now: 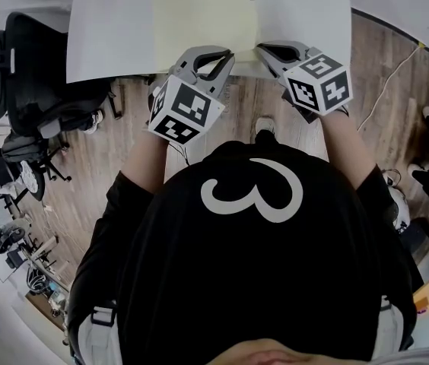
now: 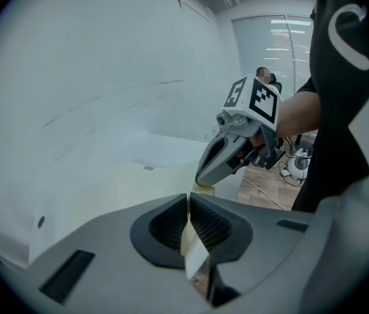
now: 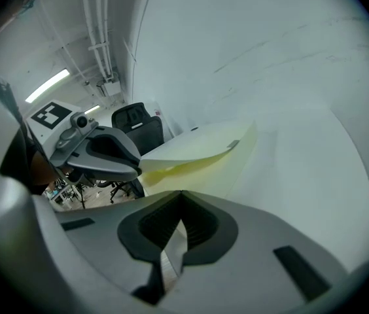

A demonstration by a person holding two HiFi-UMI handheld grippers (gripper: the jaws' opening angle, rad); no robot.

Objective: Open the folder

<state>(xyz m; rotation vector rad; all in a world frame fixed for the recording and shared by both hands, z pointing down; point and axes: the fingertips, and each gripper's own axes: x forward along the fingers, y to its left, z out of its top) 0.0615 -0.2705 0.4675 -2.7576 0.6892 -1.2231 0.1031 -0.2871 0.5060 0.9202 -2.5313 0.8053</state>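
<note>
A pale yellow folder (image 1: 203,21) lies on the white surface (image 1: 108,29), right at the near edge, in front of the person in the black shirt (image 1: 252,280). Both tools are at that near edge, close to each other. The left gripper (image 1: 222,58) is at the folder's near left corner. Its jaws are pressed together on a thin sheet of the folder, and the left gripper view shows the sheet pinched between the ribbed pads (image 2: 209,226). The right gripper (image 1: 269,53) is at the folder's near right corner. Its jaws are almost together too, and they hold a thin bit of the folder's edge. In the right gripper view, the top cover (image 3: 194,150) bends up from the surface where the left gripper holds it. There is a gap under it, and the yellow inside (image 3: 184,170) shows. The far part of the folder lies flat. A black chair (image 1: 28,59) stands on the wooden floor (image 1: 397,90) past the left edge of the surface.
</note>
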